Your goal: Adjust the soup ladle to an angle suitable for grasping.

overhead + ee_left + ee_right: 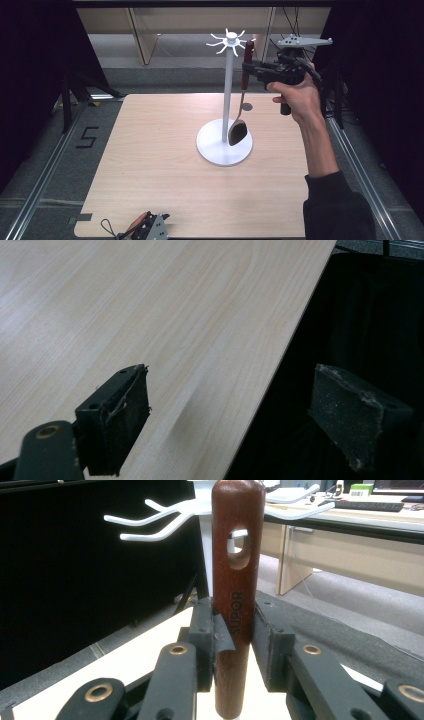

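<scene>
Right gripper (pixel 248 66): I hold it high at 1 o'clock over the table (pixel 150 165), level, jaws pointing toward 9 o'clock at the rack (pixel 228 100).
Right jaws: narrow, my pads clamped on the ladle (pixel 242 107), one on each side of its wooden handle (pixel 236 600).
Right hand (pixel 295 97): wrapped round the grip, knuckles to the left, wrist cocked up; my forearm rises from 5 o'clock in a dark sleeve (pixel 337 210).
Ladle: hangs upright, handle top beside the rack's white hooks (pixel 150 522), bowl down at 6 o'clock just above the rack's round base (pixel 215 150).
Handle: dark red-brown with a slot near its top; in the right gripper view the slot sits level with the hooks, and I cannot tell whether a hook passes through it.
Grip point: below the slot, over the printed lettering.
Rack: white post at table centre, hooks fanned out at the top.
Left gripper (pixel 145 229): rests at the table's near edge, 7 o'clock.
Left jaws: wide apart, nothing between them; one pad (pixel 120 425) over the wood, the other past the table's edge.
</scene>
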Demonstrator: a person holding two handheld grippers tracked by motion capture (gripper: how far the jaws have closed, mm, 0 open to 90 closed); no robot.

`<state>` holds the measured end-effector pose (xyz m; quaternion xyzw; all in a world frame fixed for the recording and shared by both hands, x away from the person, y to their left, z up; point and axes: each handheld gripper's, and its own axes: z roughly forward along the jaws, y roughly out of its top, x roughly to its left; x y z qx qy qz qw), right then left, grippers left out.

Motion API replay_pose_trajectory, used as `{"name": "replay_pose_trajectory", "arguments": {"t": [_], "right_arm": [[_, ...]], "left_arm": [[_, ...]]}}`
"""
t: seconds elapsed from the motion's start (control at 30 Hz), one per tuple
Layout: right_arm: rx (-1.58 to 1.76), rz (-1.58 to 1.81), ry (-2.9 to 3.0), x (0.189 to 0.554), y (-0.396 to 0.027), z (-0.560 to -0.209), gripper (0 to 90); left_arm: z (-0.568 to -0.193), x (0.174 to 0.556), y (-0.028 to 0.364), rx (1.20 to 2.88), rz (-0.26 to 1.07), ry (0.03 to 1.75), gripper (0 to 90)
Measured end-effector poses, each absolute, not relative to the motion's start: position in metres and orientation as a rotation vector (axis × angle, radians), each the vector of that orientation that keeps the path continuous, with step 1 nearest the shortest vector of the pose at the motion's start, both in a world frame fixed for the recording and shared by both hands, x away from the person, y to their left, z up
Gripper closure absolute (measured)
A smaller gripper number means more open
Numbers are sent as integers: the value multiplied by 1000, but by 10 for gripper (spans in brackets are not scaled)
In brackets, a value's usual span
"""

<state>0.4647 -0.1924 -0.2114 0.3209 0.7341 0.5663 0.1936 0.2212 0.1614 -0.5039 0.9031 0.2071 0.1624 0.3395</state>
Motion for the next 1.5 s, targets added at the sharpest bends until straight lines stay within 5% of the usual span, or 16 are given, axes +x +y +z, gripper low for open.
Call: {"name": "replay_pose_trajectory", "arguments": {"t": [0.33, 0.8, 1.5], "right_arm": [[938, 1566, 2065, 466, -190, -209, 697], [950, 1540, 2028, 444, -218, -207, 530], [967, 1525, 1994, 425, -242, -247, 455]], "left_arm": [[-504, 221, 161, 2356, 427, 538, 152], [-505, 222, 161, 2343, 422, 557, 152], [-505, 222, 161, 2341, 419, 560, 152]]}}
